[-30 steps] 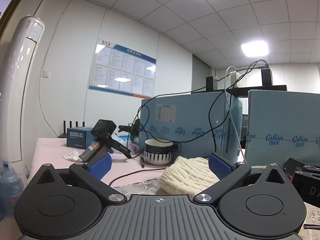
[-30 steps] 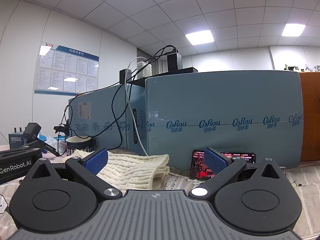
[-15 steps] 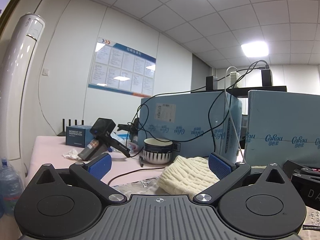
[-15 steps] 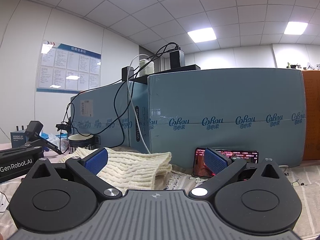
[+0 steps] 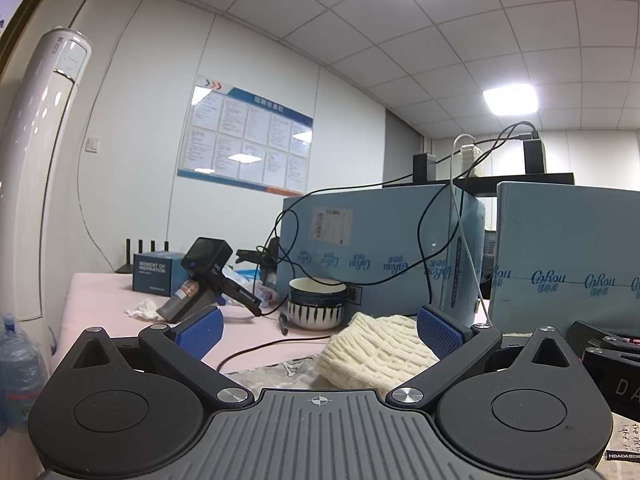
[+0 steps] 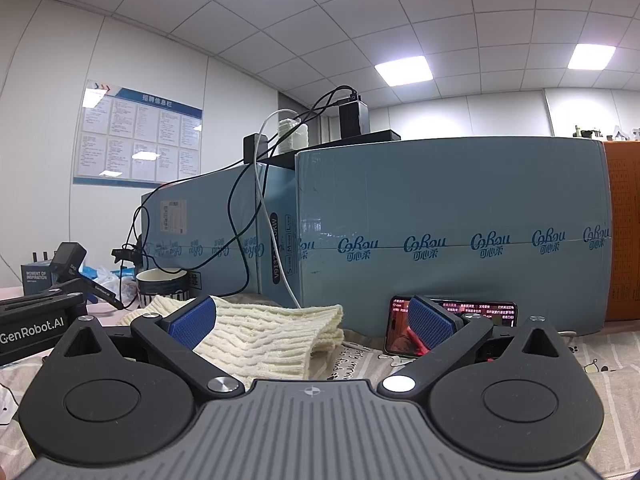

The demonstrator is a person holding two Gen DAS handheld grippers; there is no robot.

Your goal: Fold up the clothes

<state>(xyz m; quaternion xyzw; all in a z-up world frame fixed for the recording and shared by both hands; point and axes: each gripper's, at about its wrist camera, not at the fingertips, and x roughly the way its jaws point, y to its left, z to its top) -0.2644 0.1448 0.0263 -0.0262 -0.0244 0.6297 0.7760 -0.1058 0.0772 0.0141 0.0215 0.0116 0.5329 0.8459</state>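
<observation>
The phone (image 6: 480, 320) is partly hidden behind a blue pad; its screen text is unreadable.

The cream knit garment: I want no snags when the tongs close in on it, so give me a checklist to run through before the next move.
1. Left tongs open: ok, blue pads wide apart, nothing held.
2. Right tongs open: ok, nothing held.
3. Cream knit garment in reach: ok, it lies just ahead of both.
4. Garment already folded: cannot tell; it looks bundled, with its layers stacked at one edge.
5. White cable clear of the garment: not ok, it hangs down right behind it.
6. Phone clear: ok, propped against the blue box, apart from the garment.
</observation>
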